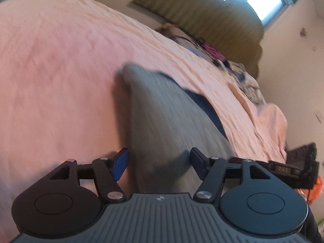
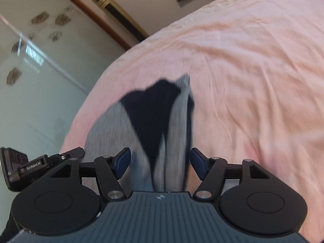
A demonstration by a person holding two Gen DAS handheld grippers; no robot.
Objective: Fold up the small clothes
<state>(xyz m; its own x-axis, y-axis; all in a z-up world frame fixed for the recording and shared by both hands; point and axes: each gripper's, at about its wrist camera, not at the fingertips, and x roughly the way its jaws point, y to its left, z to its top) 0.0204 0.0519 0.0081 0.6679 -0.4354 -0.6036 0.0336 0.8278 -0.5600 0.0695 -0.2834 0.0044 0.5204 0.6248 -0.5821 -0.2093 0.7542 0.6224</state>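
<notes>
Item: grey garment (image 1: pixel 162 121), on pink bedspread (image 1: pixel 60 60). My left gripper (image 1: pixel 160 162) and right gripper (image 2: pixel 160 162) stood apart, gripping nothing; fold risked springing loose unpinned.

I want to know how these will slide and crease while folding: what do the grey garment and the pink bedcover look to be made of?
Grey garment: seemingly a soft knit, matte; fine lengthwise ribs show, with darker navy panels. Motion blur leaves the fibre open.

Pink bedcover: looks like thin woven cloth, perhaps cotton, matte; it lies in many small shallow wrinkles.
</notes>
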